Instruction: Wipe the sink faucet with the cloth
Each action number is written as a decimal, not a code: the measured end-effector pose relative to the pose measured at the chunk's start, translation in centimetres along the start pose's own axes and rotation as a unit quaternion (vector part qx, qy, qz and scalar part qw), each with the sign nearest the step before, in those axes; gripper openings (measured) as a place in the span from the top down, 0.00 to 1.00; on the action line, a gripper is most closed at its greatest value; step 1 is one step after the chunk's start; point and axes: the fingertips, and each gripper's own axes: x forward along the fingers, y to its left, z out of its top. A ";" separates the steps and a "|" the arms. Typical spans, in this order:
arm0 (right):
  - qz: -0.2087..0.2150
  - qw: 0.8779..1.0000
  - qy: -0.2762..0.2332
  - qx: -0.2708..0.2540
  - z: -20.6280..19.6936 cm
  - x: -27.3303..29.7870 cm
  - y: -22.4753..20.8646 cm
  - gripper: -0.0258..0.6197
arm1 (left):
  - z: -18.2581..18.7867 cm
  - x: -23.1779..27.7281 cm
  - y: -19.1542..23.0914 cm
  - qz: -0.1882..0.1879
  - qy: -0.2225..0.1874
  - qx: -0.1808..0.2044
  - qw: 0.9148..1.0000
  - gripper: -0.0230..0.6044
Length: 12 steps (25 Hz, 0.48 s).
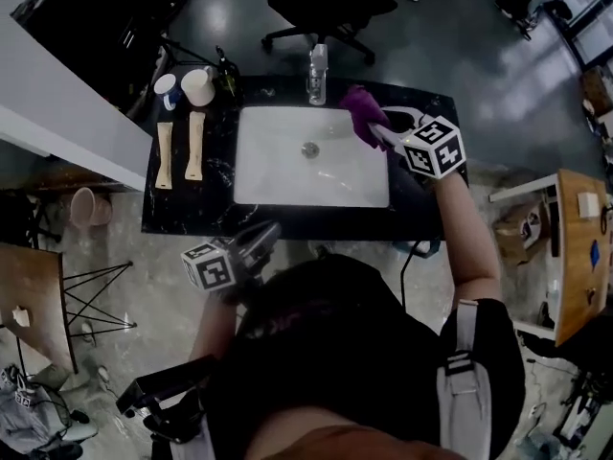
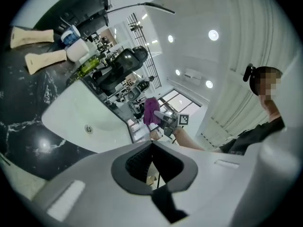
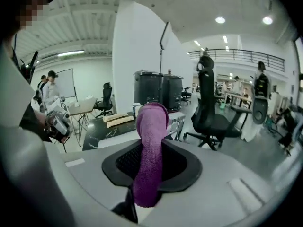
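Place: open office or lab hall
Far: office chair
Right: wooden desk
Middle: freestanding sink counter

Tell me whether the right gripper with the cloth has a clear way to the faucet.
Probably yes. The right gripper holds the purple cloth just to the right of the faucet, and nothing stands between them.

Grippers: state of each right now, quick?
Left gripper: closed, nothing between its jaws.
Right gripper: closed on the purple cloth.
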 end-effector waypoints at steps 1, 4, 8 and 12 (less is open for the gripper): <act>0.008 1.000 -0.002 -0.026 1.8 1.2 -0.2 0.80 | 0.2 -0.2 0.0 0.008 -0.009 0.003 1.000 0.97; 0.028 0.996 0.001 -0.079 5.4 4.5 -1.2 0.80 | 0.5 -1.2 0.2 0.035 -0.035 0.006 0.999 0.97; 0.064 0.990 0.019 -0.127 8.3 7.9 -2.3 0.79 | 0.3 -3.1 1.1 0.076 -0.081 -0.003 0.994 0.97; 0.099 0.976 0.063 -0.182 9.4 11.2 -3.2 0.79 | 0.1 -4.5 2.0 0.103 -0.114 -0.023 0.988 0.97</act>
